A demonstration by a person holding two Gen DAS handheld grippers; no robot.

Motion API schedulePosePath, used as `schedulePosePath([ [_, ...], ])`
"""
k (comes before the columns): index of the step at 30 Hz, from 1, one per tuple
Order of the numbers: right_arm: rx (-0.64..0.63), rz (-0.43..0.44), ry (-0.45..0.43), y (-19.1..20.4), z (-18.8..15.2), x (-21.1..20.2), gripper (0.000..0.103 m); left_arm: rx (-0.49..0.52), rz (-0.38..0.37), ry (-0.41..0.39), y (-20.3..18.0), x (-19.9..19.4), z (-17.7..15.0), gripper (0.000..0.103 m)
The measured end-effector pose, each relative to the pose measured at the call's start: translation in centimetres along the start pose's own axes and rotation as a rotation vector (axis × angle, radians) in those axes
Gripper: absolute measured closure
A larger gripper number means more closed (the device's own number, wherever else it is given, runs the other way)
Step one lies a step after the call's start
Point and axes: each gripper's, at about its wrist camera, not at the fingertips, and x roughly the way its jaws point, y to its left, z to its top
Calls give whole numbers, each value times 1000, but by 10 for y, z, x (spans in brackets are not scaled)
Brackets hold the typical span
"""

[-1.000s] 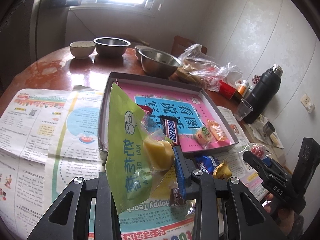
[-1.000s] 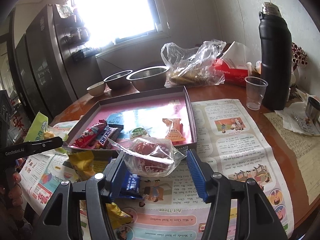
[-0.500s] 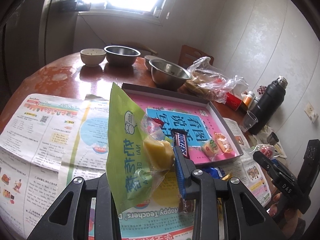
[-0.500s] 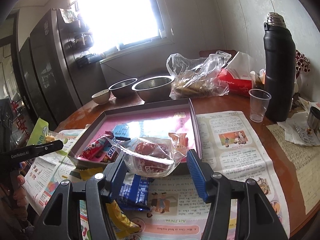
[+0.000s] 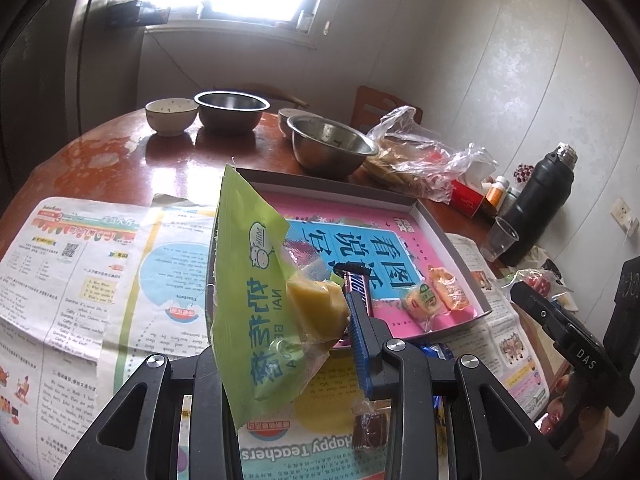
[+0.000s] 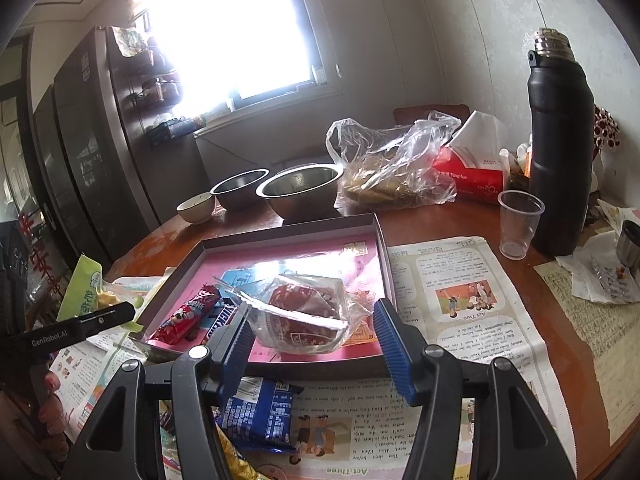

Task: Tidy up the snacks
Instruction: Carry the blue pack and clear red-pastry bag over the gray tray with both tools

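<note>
My left gripper (image 5: pixel 288 320) is shut on a green snack packet (image 5: pixel 248 280) with a yellow piece showing in its clear part, held up over the newspaper in front of the tray. My right gripper (image 6: pixel 312 320) is shut on a clear packet of red snack (image 6: pixel 308 312), hanging above the near edge of the grey tray (image 6: pixel 280 240). On the tray's pink and blue floor lie a red candy bar (image 6: pixel 188 316), a Snickers bar (image 6: pixel 222 320) and two small wrapped sweets (image 5: pixel 424 300). A blue packet (image 6: pixel 260 408) lies on the newspaper under the right gripper.
Two steel bowls (image 6: pixel 300 184) and a small ceramic bowl (image 6: pixel 196 208) stand behind the tray. A plastic bag (image 6: pixel 392 176), a red tissue box (image 6: pixel 468 176), a plastic cup (image 6: pixel 518 224) and a black flask (image 6: pixel 560 152) stand at the back right. Newspapers (image 5: pixel 80 280) cover the near table.
The right gripper has risen a little with the clear packet, which now hangs over the tray's near edge. The left gripper keeps the same hold on the green packet.
</note>
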Motion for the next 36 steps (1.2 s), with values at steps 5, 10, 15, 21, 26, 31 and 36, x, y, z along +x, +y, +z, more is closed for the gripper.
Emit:
schedulePosePath([
  [5, 9, 0, 12, -3, -1, 8, 43, 9, 5, 19, -2, 10, 0, 68],
  [10, 18, 0, 17, -6, -2, 12, 43, 17, 3, 42, -4, 21, -3, 68],
  [15, 29, -2, 21, -10, -1, 17, 43, 27, 1, 62, -7, 32, -4, 68],
  [21, 35, -5, 29, -13, -2, 23, 43, 33, 1, 79, -8, 43, -5, 68],
  [26, 40, -8, 39, -15, -2, 29, 43, 33, 3, 86, -8, 52, -3, 68],
  [31, 45, -12, 47, -18, -1, 37, 43, 30, -5, 95, -6, 60, -4, 68],
  [36, 44, -18, 57, -18, 0, 45, 43, 26, -11, 100, -3, 66, -3, 68],
])
